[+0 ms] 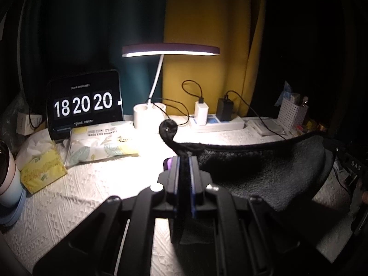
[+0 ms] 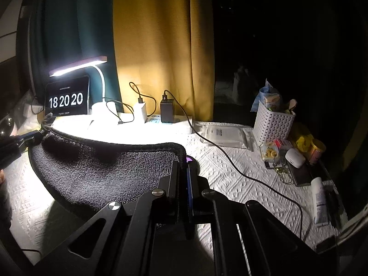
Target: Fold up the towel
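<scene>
A dark grey towel (image 1: 271, 172) with a black hem hangs stretched between my two grippers above the white textured tablecloth (image 1: 92, 195). My left gripper (image 1: 184, 161) is shut on its left corner, and a hanging loop (image 1: 168, 127) curls up beyond the fingers. In the right wrist view the same towel (image 2: 103, 172) sags toward the table, and my right gripper (image 2: 182, 163) is shut on its right corner. The left gripper shows at the left edge of the right wrist view (image 2: 13, 147); the right gripper shows dimly at the right edge of the left wrist view (image 1: 352, 165).
At the back stand a lit desk lamp (image 1: 170, 50), a clock tablet (image 1: 84, 105), and a power strip (image 1: 218, 122) with chargers and cables. Tissue packs (image 1: 103, 147) and a cup (image 1: 7, 172) sit left. A white basket (image 2: 273, 124), small bottles and boxes crowd the right.
</scene>
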`<state>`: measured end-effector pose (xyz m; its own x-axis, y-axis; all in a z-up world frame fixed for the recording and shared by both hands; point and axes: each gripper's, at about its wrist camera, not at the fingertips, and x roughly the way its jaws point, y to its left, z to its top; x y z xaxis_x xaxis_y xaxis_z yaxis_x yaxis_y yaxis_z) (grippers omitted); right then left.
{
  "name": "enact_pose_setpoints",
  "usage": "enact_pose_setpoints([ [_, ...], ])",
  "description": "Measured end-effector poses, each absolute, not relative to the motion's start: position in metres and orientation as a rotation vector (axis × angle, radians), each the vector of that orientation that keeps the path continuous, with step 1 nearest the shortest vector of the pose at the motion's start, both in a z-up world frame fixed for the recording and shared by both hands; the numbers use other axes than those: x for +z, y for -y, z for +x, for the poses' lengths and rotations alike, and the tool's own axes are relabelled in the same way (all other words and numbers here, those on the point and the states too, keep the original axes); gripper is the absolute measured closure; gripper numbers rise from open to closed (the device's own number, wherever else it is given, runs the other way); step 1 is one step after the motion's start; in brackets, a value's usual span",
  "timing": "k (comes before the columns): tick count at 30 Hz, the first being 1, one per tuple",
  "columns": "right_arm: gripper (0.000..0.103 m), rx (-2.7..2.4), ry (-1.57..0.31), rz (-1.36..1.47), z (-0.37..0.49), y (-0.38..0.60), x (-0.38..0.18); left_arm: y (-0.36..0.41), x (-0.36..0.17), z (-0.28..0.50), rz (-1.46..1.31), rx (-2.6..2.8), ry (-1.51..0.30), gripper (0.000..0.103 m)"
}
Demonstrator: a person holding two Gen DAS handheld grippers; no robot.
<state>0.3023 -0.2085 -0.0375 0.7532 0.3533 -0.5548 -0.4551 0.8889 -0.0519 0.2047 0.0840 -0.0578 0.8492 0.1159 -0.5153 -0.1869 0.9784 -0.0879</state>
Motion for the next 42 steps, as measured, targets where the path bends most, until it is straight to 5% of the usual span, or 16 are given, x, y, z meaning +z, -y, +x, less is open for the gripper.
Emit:
enact_pose_setpoints([
  [42,0.097,0.435,-0.648,-0.230,0.420,0.160,-0.104,-0.120,-0.120,0.309,-0.133,0.193,-0.625,0.095],
])
